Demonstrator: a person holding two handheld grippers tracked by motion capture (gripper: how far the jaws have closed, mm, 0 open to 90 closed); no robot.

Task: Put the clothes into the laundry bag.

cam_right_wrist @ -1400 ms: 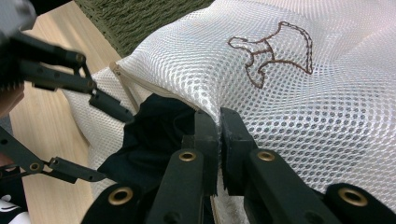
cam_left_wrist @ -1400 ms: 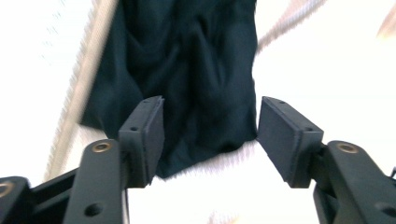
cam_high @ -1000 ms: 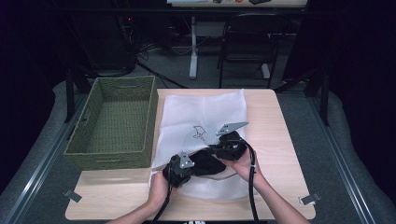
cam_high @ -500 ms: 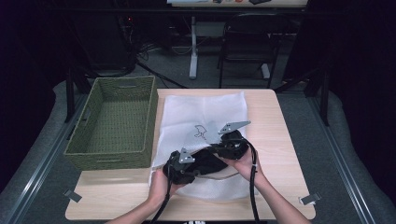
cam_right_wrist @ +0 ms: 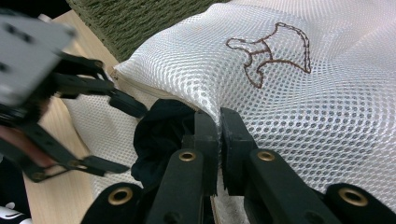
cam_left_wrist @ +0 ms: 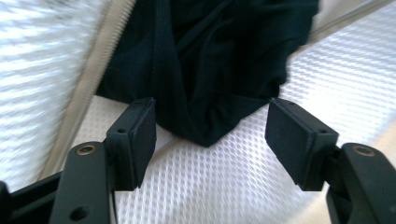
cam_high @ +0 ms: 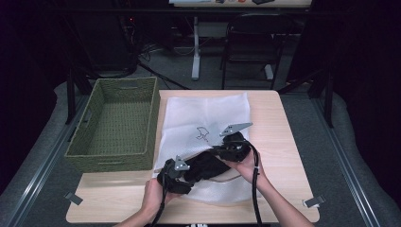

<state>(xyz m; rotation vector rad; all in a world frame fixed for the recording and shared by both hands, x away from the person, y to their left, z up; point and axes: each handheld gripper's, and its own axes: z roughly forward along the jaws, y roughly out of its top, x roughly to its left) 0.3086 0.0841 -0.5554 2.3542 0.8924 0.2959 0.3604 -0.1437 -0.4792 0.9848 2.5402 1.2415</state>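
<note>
A white mesh bag (cam_high: 203,113) with a brown stitched emblem lies flat on the table. A black garment (cam_high: 208,165) sits bunched at the bag's near opening. My right gripper (cam_high: 216,152) is shut on the bag's upper edge (cam_right_wrist: 303,102), pinching the mesh at its tips (cam_right_wrist: 218,119) just above the black garment (cam_right_wrist: 159,135). My left gripper (cam_high: 191,171) is open. In the left gripper view its jaws (cam_left_wrist: 210,130) straddle the low tip of the black garment (cam_left_wrist: 210,60) without clamping it, over the mesh (cam_left_wrist: 210,186). The left gripper (cam_right_wrist: 130,137) also appears open in the right gripper view.
A green woven basket (cam_high: 116,120) stands along the table's left side, close to the bag. Bare wooden tabletop (cam_high: 279,127) lies right of the bag. A dark chair (cam_high: 250,38) and a desk leg stand on the floor beyond the far edge.
</note>
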